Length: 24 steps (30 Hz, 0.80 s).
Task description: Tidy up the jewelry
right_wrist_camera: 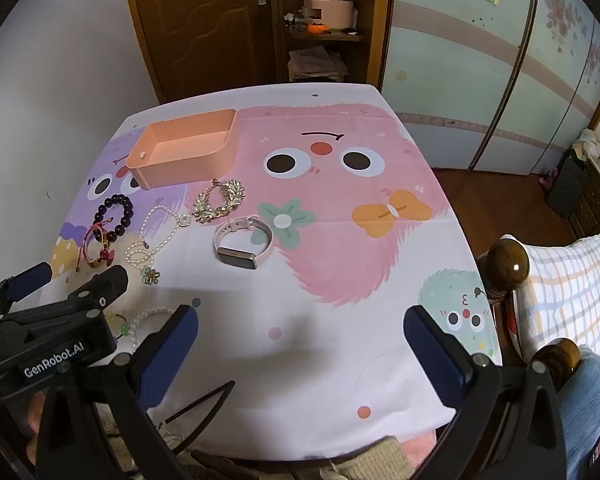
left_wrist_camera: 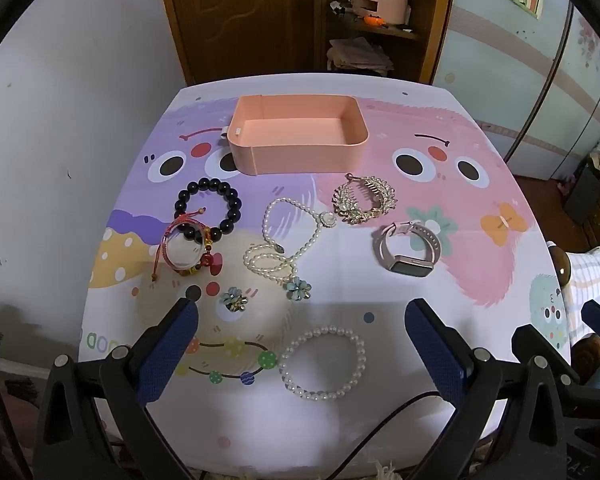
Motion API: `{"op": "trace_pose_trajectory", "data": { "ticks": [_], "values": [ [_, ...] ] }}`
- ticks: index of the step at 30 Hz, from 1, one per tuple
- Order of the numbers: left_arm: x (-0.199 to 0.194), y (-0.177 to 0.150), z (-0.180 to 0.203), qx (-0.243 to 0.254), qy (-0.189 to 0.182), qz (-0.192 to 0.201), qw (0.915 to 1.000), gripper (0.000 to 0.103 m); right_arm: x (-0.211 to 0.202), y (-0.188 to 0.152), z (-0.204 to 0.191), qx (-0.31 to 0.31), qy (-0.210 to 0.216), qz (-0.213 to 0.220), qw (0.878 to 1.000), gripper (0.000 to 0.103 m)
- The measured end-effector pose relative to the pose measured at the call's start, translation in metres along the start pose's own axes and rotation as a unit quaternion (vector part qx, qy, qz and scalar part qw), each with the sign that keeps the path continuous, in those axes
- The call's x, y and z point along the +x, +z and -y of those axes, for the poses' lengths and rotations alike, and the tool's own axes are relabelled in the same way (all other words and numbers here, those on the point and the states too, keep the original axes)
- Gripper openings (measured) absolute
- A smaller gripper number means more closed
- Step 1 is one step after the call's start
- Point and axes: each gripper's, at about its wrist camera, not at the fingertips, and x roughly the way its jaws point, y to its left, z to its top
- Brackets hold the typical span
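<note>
1. We hold the left gripper [left_wrist_camera: 302, 312] and the right gripper [right_wrist_camera: 300, 320] with jaws spread wide and empty, above the table's near edge.
2. The pink tray [left_wrist_camera: 298, 148] stands empty at the far side, ready for loading.
3. The pearl bracelet [left_wrist_camera: 323, 362] lies nearest the left gripper; the watch [right_wrist_camera: 242, 246] suits the right.

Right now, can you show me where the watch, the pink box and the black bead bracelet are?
watch [left_wrist_camera: 410, 266]: left wrist view, on its dark screen.
pink box [left_wrist_camera: 300, 156]: left wrist view, on its near outer wall.
black bead bracelet [left_wrist_camera: 236, 204]: left wrist view, on a bead at its right side.
</note>
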Motion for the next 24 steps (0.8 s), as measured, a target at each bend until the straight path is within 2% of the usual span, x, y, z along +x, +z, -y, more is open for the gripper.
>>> {"op": "trace_pose_trajectory", "data": {
  "ticks": [24],
  "values": [
    [-0.0034, 0.0021, -0.0022, -0.004, -0.002, 0.002, 1.0, 0.101, 0.0028, -0.0011, -0.0042, -0.002, -0.002, -0.007, 1.0, 0.103]
  ]
}}
